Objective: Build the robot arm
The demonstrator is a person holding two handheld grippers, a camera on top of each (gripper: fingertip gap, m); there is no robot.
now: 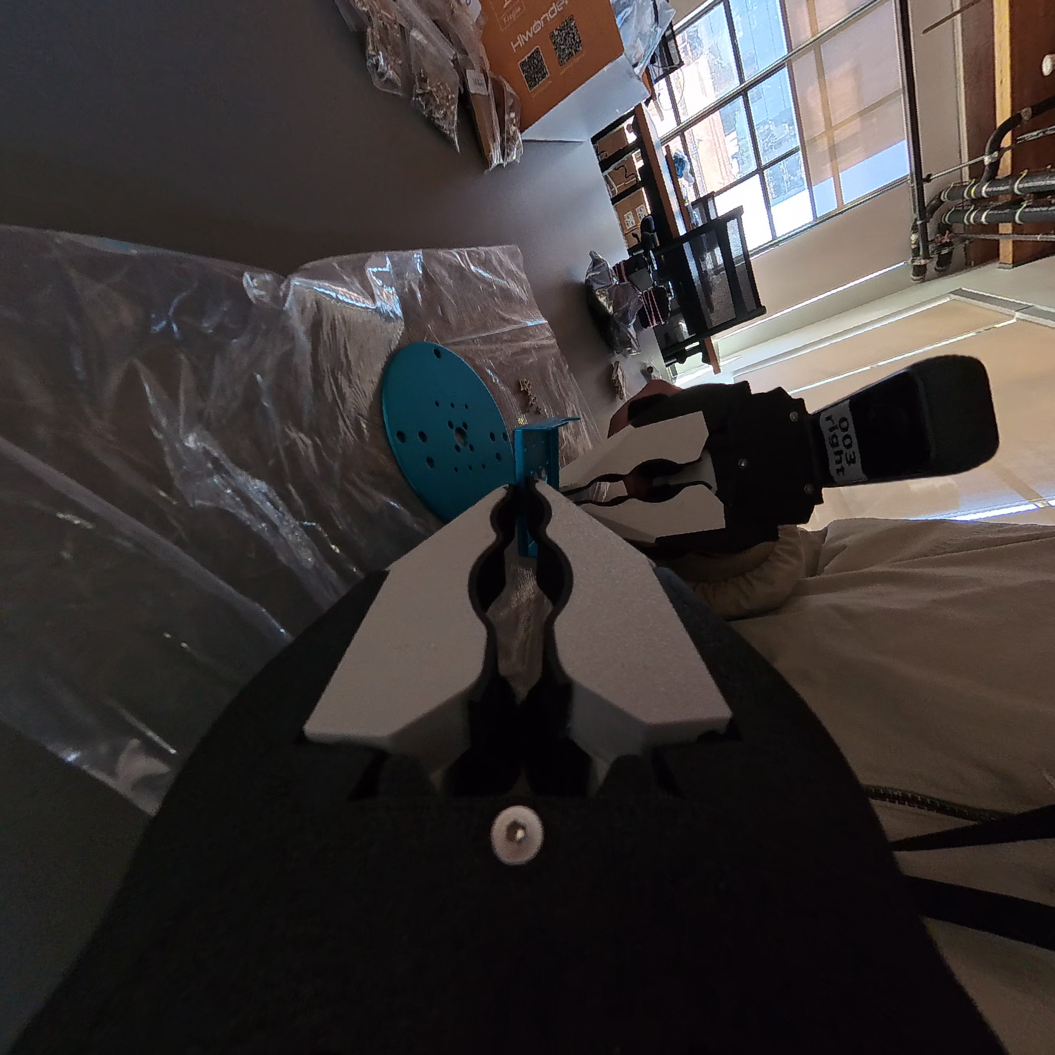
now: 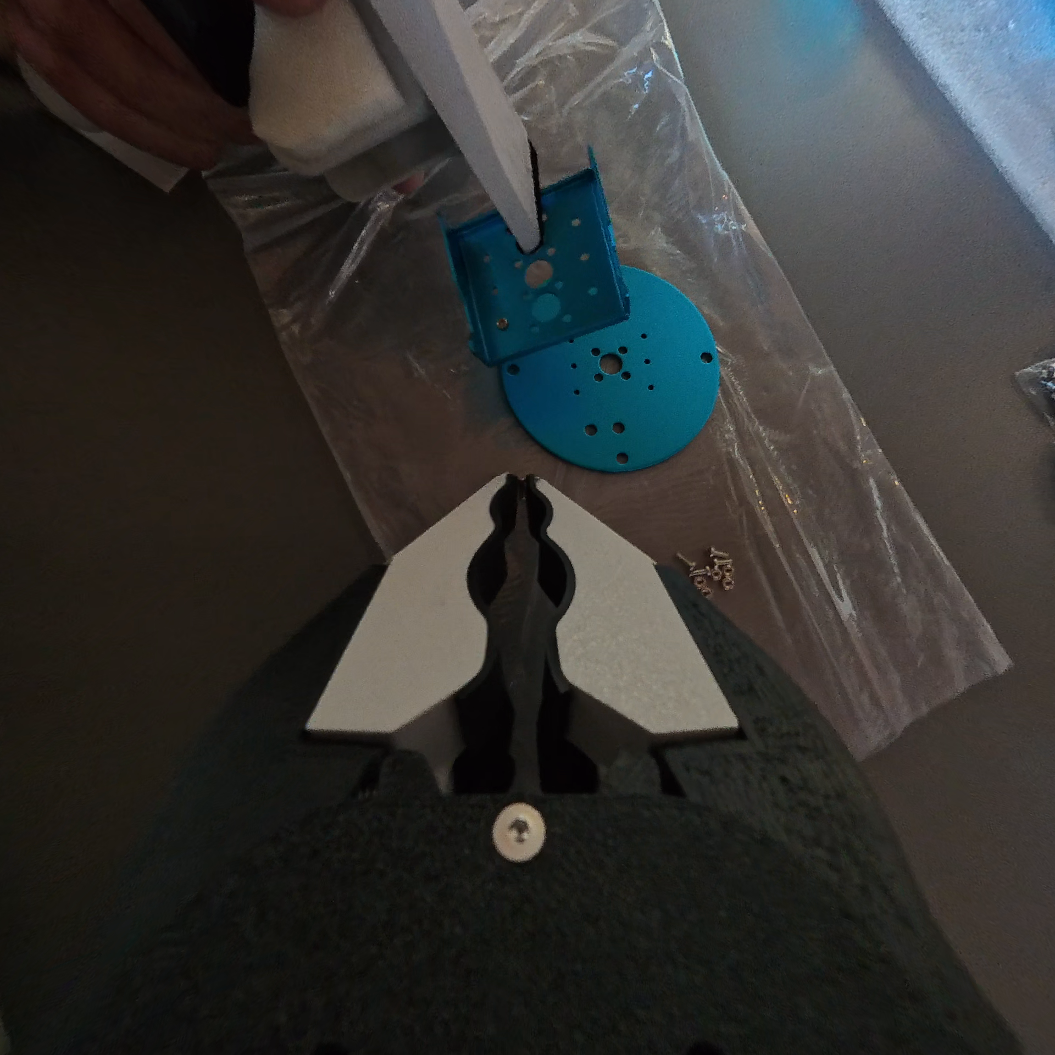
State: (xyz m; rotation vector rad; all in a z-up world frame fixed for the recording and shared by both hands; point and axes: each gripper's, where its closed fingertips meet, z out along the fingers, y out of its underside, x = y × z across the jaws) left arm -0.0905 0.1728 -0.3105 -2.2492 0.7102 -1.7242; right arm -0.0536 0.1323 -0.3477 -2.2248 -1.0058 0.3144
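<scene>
On a plastic sheet (image 2: 799, 456) lies a stiff, light-looking blue disc (image 2: 622, 394), its far-left edge under the thin bracket (image 2: 548, 297) pinched by the left gripper (image 1: 528, 485); the right gripper (image 2: 528, 478), fingertips pressed together on nothing discernible, hovers near, screws (image 2: 708, 571) right.

Blue bracket (image 1: 536, 465) largely hidden behind closed left gripper (image 1: 524, 485) fingers, blue disc (image 2: 613, 379) partly covered by bracket, tiny screws (image 2: 708, 571) too small to count, cardboard box (image 1: 548, 51) cut off by top edge.
</scene>
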